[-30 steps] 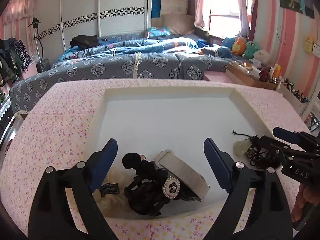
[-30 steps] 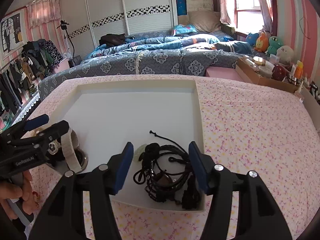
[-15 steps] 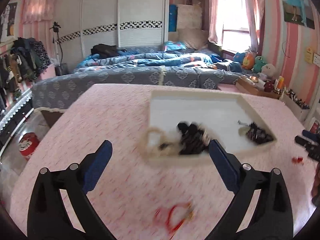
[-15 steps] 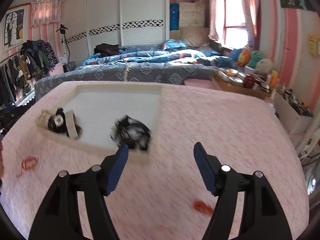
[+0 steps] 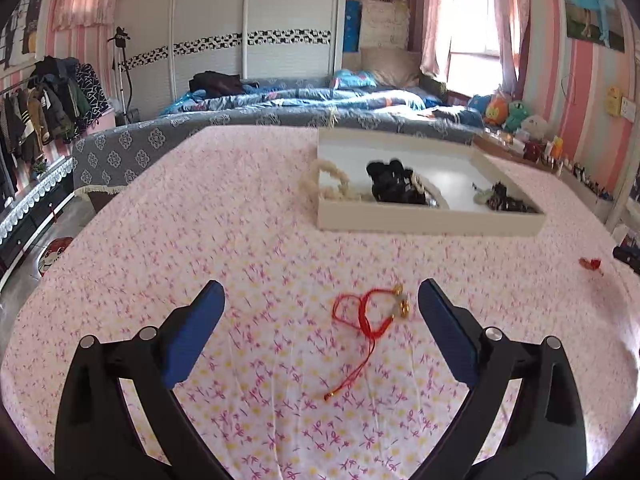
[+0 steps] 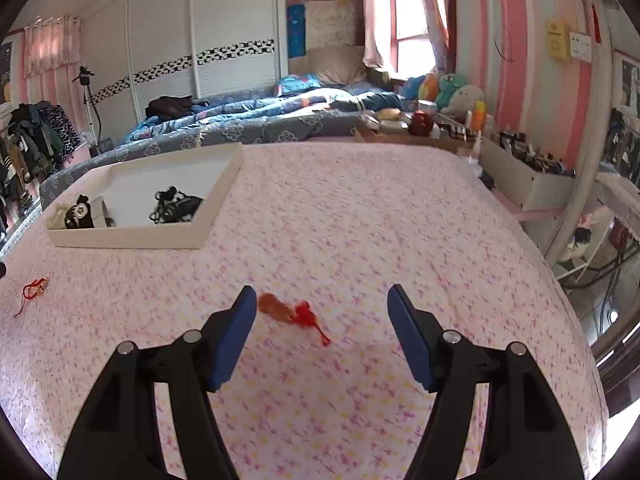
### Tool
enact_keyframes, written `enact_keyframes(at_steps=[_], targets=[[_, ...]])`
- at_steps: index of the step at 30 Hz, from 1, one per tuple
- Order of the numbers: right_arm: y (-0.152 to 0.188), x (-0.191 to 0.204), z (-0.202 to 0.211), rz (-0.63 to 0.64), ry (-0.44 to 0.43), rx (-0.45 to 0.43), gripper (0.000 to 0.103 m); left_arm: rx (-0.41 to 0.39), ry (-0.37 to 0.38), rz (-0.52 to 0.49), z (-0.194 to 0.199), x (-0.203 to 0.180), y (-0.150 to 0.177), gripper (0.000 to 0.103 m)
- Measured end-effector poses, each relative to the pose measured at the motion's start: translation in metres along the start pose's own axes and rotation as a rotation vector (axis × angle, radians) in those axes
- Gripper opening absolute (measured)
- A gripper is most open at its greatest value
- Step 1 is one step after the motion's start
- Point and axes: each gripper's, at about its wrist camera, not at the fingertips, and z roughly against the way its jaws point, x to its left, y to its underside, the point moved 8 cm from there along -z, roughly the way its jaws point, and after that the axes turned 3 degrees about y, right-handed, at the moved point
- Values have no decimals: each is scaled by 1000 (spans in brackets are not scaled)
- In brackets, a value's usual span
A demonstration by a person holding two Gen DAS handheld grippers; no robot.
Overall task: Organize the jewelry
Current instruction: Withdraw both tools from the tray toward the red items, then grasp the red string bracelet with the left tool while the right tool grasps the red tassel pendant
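A white tray (image 5: 428, 224) on the pink floral table holds a black jewelry pile (image 5: 394, 188), a cream bead strand (image 5: 324, 184) draped over its left rim, and a dark cord bundle (image 5: 506, 200). A red cord bracelet with gold beads (image 5: 370, 312) lies on the cloth between the fingers of my open, empty left gripper (image 5: 320, 320). In the right wrist view an orange pendant with a red knot (image 6: 290, 312) lies between the fingers of my open, empty right gripper (image 6: 322, 324). The tray (image 6: 128, 238) sits far left there.
A bed with blue bedding (image 5: 280, 112) stands behind the table. Shelves with toys and bottles (image 6: 460, 120) line the right wall. A clothes rack (image 5: 36, 112) stands at the left. The pink cloth (image 6: 380, 220) stretches right of the tray.
Both grippers have pulled back from the tray toward the table's near side. The left now frames the red bracelet and the right frames the orange pendant. Both stay open.
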Motion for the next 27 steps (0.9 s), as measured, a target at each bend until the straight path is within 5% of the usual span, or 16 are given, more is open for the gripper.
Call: enact_keyframes(at_steps=[18, 23, 27], targets=[[13, 13, -23, -8, -63, 88, 67, 72, -2, -28, -17, -9, 6, 96], [12, 18, -29, 11, -49, 106, 51, 101, 19, -49, -23, -17, 9, 92], [11, 19, -33, 10, -49, 119, 49, 136, 47, -41, -30, -22, 12, 83]])
